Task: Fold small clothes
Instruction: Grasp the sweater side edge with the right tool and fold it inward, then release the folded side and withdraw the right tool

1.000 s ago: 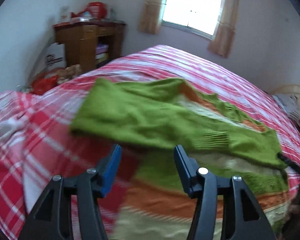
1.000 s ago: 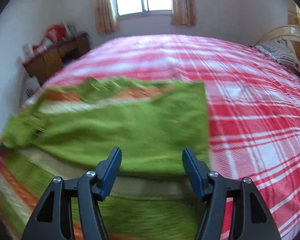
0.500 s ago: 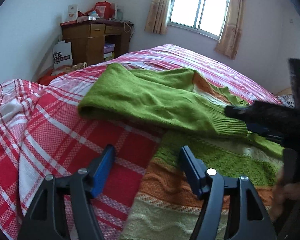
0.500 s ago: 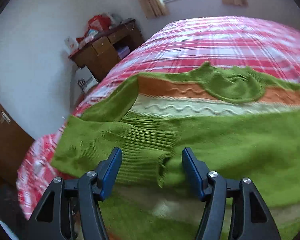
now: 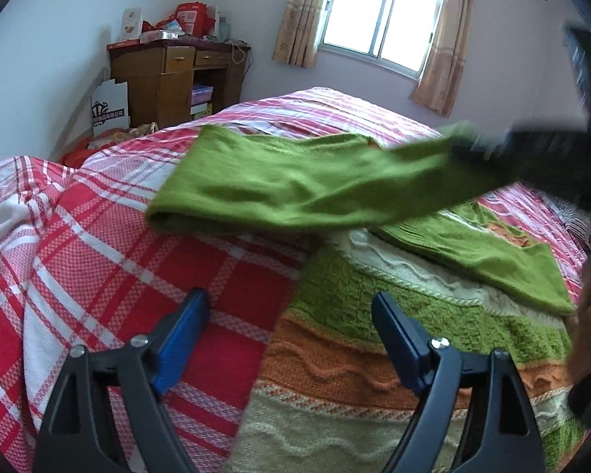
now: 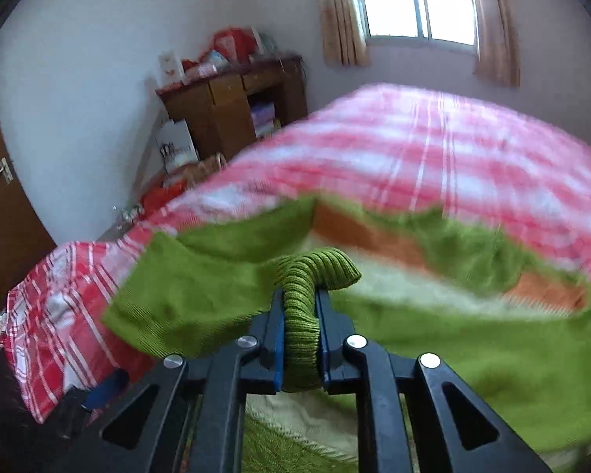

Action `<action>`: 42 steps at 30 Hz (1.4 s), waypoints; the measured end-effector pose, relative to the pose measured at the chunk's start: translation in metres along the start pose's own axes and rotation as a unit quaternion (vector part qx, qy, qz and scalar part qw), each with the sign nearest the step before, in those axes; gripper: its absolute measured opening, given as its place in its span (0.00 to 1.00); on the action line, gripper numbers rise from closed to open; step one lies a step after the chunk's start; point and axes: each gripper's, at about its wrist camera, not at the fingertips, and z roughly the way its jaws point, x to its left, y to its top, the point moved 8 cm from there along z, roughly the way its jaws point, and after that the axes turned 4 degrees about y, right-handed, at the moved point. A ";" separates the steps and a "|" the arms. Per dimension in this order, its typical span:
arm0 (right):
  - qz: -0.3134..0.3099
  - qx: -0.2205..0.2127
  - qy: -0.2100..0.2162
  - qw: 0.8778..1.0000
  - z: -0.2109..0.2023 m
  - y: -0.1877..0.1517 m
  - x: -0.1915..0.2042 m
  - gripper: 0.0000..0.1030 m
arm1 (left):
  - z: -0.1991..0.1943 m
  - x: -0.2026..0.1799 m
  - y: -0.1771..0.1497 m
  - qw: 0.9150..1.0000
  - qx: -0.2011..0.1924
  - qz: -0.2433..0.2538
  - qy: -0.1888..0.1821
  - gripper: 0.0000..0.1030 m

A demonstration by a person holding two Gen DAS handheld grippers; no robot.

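A knitted sweater (image 5: 335, 354) in green, orange and cream bands lies flat on the red-checked bed (image 5: 98, 256). My left gripper (image 5: 291, 315) hovers over its lower left edge, jaws opening, with nothing between them. In the right wrist view my right gripper (image 6: 299, 299) is closing, and its pads press on the ribbed green cuff (image 6: 319, 268) of one sleeve. That sleeve (image 5: 295, 181) stretches, raised, across the sweater toward the blurred right gripper (image 5: 532, 149). The other sleeve (image 5: 492, 252) lies folded over the body.
A wooden desk (image 5: 169, 75) with clutter on top stands against the far wall, a white paper bag (image 5: 110, 108) beside it. A curtained window (image 5: 378, 23) is behind the bed. A pillow (image 5: 579, 216) lies at the right and a brown door (image 6: 4, 213) at the left.
My right gripper has shut on the ribbed cuff and lifted the sleeve off the sweater. My left gripper stayed in place and its jaws widened.
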 end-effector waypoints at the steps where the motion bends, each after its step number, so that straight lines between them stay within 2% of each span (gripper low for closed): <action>1: -0.008 -0.015 -0.004 1.000 -0.012 0.012 0.000 0.13 | 0.000 -0.001 0.000 1.000 0.001 0.001 0.001 0.84; 7: -0.042 -0.079 -0.047 0.995 -0.078 0.063 -0.022 0.12 | 0.000 -0.001 0.000 1.000 0.001 0.001 0.002 0.84; 12: -0.044 -0.091 -0.119 0.988 -0.117 0.062 -0.083 0.12 | 0.001 -0.003 0.000 1.000 0.003 0.010 0.014 0.84; 18: 0.017 -0.063 -0.167 0.984 -0.128 0.019 -0.169 0.12 | 0.003 -0.005 -0.002 0.999 0.007 0.021 0.030 0.84; 23: 0.057 -0.009 -0.153 0.986 -0.098 -0.035 -0.206 0.13 | 0.004 -0.005 -0.002 0.999 0.009 0.028 0.038 0.85; 25: 0.048 0.010 -0.178 0.983 -0.088 -0.052 -0.215 0.13 | 0.004 -0.005 -0.002 0.999 0.011 0.029 0.039 0.85; 27: 0.038 0.041 -0.214 0.975 -0.079 -0.072 -0.225 0.19 | 0.004 -0.005 -0.002 0.999 0.013 0.029 0.039 0.85; 30: 0.046 0.085 -0.241 0.966 -0.080 -0.095 -0.243 0.30 | 0.004 -0.008 0.000 0.998 0.023 0.040 0.051 0.85; 32: 0.062 0.068 -0.251 0.964 -0.101 -0.098 -0.250 0.35 | 0.000 -0.007 0.008 0.997 0.018 0.043 0.068 0.85; 35: 0.089 0.012 -0.283 0.955 -0.148 -0.092 -0.259 0.35 | -0.012 -0.013 0.033 0.997 -0.016 0.038 0.064 0.85; 37: 0.104 -0.024 -0.266 0.958 -0.167 -0.081 -0.254 0.35 | -0.013 -0.023 0.048 0.997 -0.030 0.042 0.063 0.85; 40: 0.084 -0.018 -0.227 0.970 -0.156 -0.069 -0.237 0.35 | 0.001 -0.040 0.064 0.994 -0.038 0.068 0.074 0.85; 42: 0.080 -0.013 -0.191 0.978 -0.138 -0.061 -0.227 0.35 | 0.019 -0.046 0.068 0.993 -0.027 0.074 0.090 0.85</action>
